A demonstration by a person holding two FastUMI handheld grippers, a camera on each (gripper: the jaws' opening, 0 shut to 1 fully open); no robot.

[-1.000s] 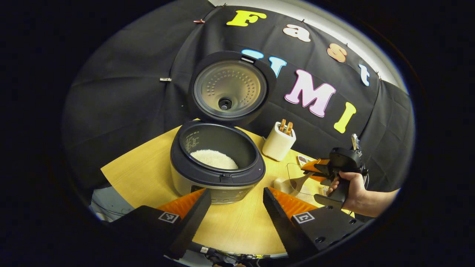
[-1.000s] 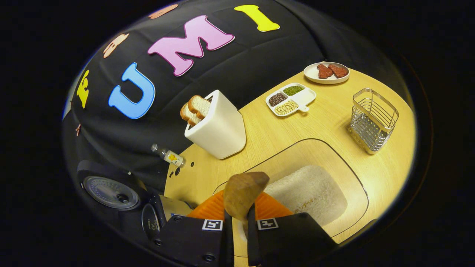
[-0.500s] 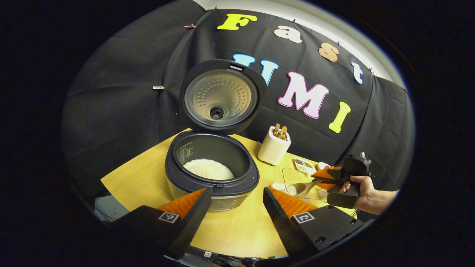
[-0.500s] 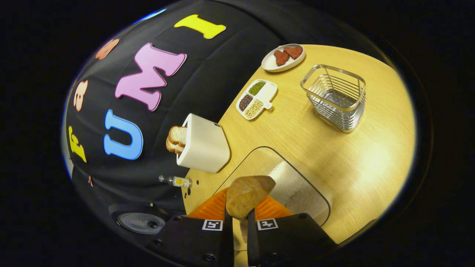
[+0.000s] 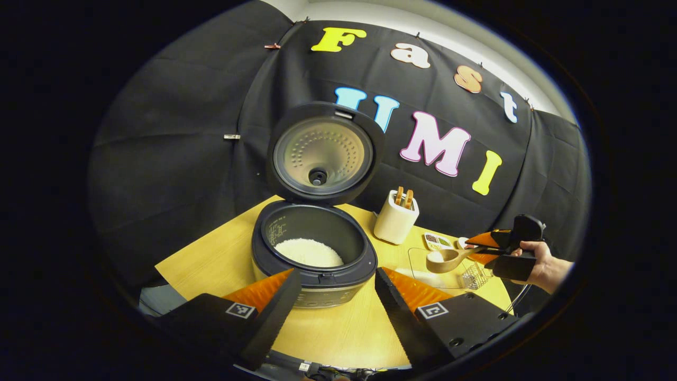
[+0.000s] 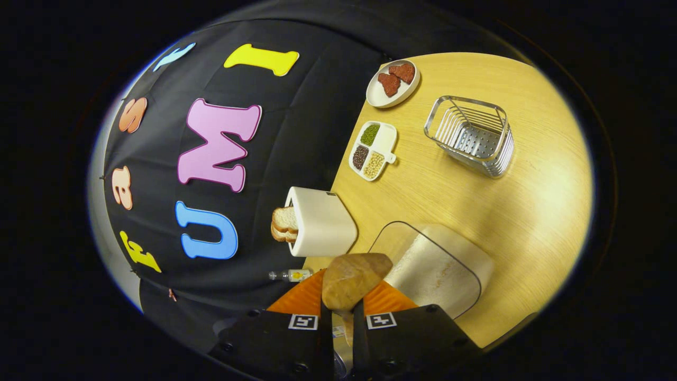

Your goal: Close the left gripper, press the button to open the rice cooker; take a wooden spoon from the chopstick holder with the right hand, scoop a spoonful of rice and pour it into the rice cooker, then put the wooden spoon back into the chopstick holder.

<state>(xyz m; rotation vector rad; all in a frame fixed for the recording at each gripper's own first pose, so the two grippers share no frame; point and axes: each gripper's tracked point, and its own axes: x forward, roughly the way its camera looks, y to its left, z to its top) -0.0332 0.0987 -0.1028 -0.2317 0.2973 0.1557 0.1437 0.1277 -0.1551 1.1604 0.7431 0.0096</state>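
Note:
The dark rice cooker [image 5: 313,264] stands open on the wooden table, lid [image 5: 322,153] upright, white rice in its pot. My left gripper [image 5: 337,272] hangs open just in front of it, holding nothing. To the right a hand holds my right gripper [image 5: 492,246], shut on the handle of the wooden spoon [image 5: 447,259]. The spoon's bowl points toward the cooker, above the clear rice container [image 5: 423,275]. In the right gripper view the spoon [image 6: 351,280] sticks out of the right gripper [image 6: 338,317], back of its bowl toward me, over the rice container [image 6: 433,270]. Whether it carries rice I cannot tell. The wire chopstick holder [image 6: 470,135] stands beyond.
A white toaster with bread slices [image 6: 322,222] stands between cooker and container. A divided dish of beans [image 6: 373,151] and a plate with red pieces [image 6: 391,84] sit near the wall. A small bottle [image 6: 291,275] lies by the toaster. The table edge [image 5: 338,360] runs below my left gripper.
The right gripper lifted the spoon up out of the rice container and rolled, so the table turns sideways in its view. The left gripper stayed open and drifted slightly.

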